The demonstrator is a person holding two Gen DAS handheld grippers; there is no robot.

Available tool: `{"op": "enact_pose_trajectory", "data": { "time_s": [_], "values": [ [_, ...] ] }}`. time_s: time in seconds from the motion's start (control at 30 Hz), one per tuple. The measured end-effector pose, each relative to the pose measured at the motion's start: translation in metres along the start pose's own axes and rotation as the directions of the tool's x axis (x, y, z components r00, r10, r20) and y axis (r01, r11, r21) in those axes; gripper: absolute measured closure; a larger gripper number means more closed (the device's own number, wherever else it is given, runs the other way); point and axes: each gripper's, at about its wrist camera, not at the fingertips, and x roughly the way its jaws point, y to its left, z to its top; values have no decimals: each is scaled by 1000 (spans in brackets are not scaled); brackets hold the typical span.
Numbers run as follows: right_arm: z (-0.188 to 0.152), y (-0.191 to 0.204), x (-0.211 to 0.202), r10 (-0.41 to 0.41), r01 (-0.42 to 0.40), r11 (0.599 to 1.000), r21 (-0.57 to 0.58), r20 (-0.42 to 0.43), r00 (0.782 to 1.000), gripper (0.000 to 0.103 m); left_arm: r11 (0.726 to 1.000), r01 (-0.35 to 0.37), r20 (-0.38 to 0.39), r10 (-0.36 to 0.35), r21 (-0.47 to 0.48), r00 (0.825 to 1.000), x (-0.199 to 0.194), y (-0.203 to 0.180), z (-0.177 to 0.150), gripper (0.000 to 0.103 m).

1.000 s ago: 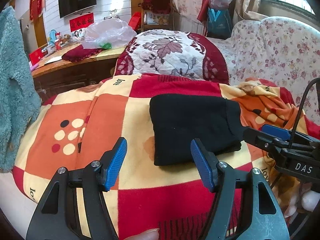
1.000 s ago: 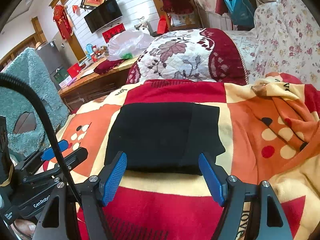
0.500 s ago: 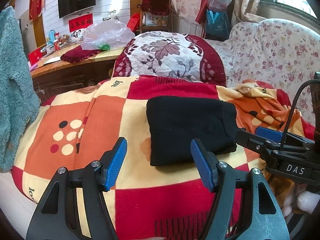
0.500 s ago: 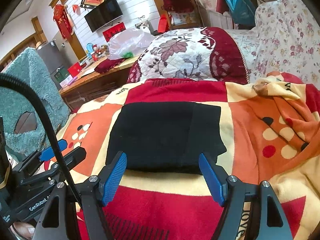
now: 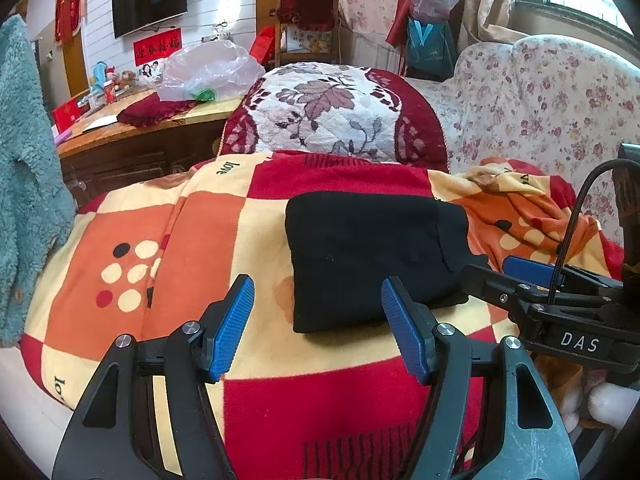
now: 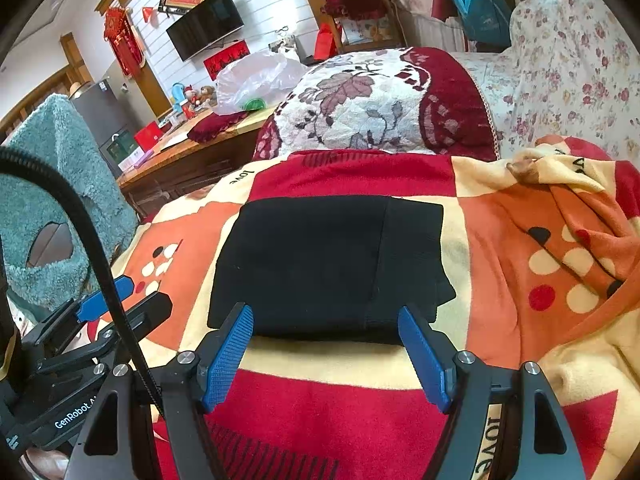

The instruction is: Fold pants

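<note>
black pants [image 6: 320, 264] sit folded flat on the checkered blanket [image 6: 500, 220], right tongs [image 6: 326, 354] wide open just short of them, nothing gripped

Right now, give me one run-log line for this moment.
pants: folded, flat on blanket | left gripper: open, empty | right gripper: open, empty, near edge of pants

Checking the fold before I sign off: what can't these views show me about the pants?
- Underside and inner layers of the black pants: hidden by the top layer, both views.
- Near right corner, left wrist view: covered by the right hand-held gripper.
- Waistband, legs: indistinguishable, fabric too dark.
- Blanket front edge: cut off by the frame.
</note>
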Motion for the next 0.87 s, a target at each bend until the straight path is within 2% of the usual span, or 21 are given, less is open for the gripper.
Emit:
{"op": "enact_pose_trajectory", "data": {
  "time_s": [0.63, 0.77, 0.87],
  "values": [
    [2, -3, 4, 1, -1, 1000, -9, -5, 1000, 29, 1000, -7, 6, 7, 2, 1000, 2, 0, 1, 36],
    [0, -3, 5, 3, -3, 1000, -7, -12, 1000, 29, 999, -25, 49, 24, 29, 998, -3, -4, -1, 36],
    [-1, -3, 2, -2, 2, 1000, -11, -10, 1000, 29, 999, -6, 43, 4, 44, 999, -7, -7, -2, 36]
  ]
}}
